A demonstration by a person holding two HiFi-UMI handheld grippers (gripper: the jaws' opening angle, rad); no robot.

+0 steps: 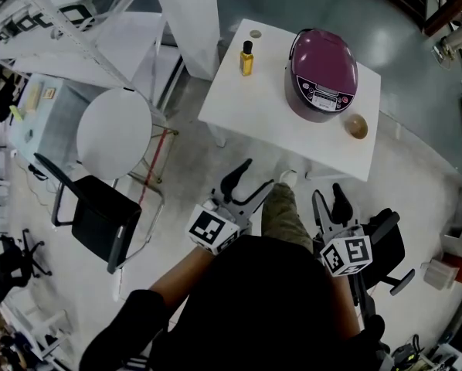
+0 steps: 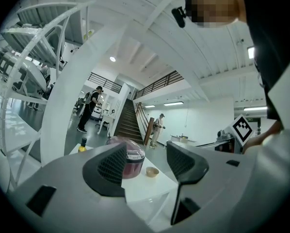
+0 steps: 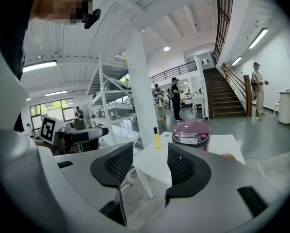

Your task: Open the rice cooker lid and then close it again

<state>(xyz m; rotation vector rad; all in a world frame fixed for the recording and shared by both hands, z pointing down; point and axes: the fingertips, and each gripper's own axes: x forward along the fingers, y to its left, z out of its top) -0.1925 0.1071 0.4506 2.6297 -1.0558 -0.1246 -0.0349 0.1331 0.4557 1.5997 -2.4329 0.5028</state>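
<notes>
A purple rice cooker (image 1: 321, 73) with its lid down stands on the white table (image 1: 254, 114), toward the far right. It also shows in the left gripper view (image 2: 134, 162) and the right gripper view (image 3: 191, 134). Both grippers hang well short of the table, near my body. My left gripper (image 1: 256, 175) is open and empty. My right gripper (image 1: 329, 193) is open too, nothing between its fingers.
A yellow bottle (image 1: 247, 59) with a black cap stands left of the cooker, a small wooden bowl (image 1: 356, 126) to its right. A white pillar (image 1: 188, 22) rises by the table's left corner. A round white table (image 1: 113, 134) and black chair (image 1: 96, 215) stand at left.
</notes>
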